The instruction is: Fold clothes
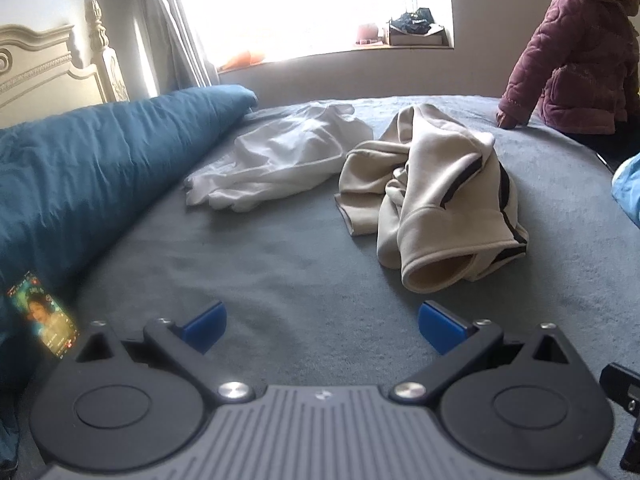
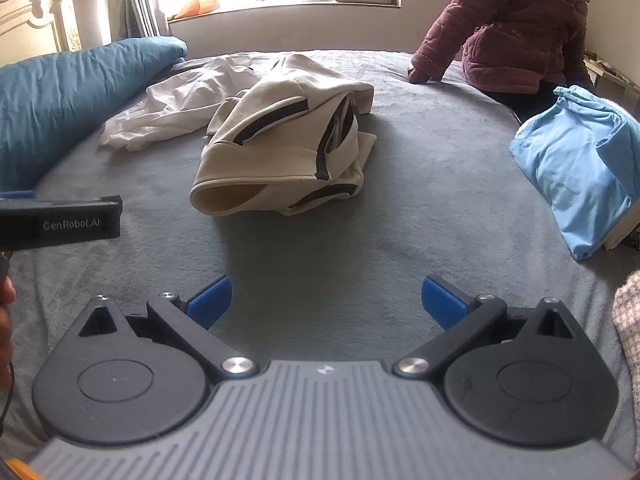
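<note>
Here, the left gripper [image 1: 322, 326] and the right gripper [image 2: 326, 300] both hover with fingers spread wide and nothing between them, over the grey soft blanket bed [image 2: 420, 184]. The crumpled cream hoodie with black stripes [image 2: 288, 148] lies mid-bed, touching a rumpled white shirt [image 1: 276, 156] near the far edge.

On the bed [image 2: 360, 240] before us, a crumpled hoodie [image 2: 288, 148] lies in the middle. A shirt [image 2: 180, 100] lies just behind it to the left, near a duvet [image 2: 60, 92] along the left side. A folded garment [image 2: 576, 168] sits at the right edge. A person [image 2: 516, 28] sits on the far right edge, one hand on the bed. A window sill [image 2: 280, 6] runs behind.
</note>
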`<action>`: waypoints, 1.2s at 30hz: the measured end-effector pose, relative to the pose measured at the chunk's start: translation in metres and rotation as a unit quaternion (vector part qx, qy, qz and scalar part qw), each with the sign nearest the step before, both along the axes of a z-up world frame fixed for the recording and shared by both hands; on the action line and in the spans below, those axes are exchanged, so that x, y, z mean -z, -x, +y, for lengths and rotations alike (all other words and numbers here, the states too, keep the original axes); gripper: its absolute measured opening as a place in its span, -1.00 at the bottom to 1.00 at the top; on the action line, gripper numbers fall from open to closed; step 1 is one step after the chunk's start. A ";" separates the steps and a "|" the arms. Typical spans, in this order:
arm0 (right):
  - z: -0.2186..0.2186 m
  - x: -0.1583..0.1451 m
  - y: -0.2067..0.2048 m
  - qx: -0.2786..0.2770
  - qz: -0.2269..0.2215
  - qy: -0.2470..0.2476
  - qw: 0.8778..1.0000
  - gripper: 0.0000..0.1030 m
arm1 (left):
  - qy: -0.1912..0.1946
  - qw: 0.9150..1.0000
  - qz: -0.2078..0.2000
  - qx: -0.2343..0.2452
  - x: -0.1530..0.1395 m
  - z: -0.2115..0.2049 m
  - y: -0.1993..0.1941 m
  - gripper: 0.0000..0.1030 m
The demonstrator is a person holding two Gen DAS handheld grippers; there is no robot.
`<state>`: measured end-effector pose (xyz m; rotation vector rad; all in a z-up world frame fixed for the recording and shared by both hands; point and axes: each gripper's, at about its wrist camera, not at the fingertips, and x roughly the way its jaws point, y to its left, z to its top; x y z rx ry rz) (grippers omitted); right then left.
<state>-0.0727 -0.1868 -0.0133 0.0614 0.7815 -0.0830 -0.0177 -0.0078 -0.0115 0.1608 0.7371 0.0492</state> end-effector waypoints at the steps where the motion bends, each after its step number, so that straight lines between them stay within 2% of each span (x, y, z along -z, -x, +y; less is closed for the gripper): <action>1: 0.000 0.000 0.000 0.001 -0.001 0.000 1.000 0.97 | 0.001 1.000 0.001 -0.001 0.000 0.000 0.000 1.00; 36: 0.000 0.007 -0.001 0.016 0.004 0.014 1.000 0.97 | -0.004 1.000 0.012 -0.015 0.008 0.005 -0.001 0.99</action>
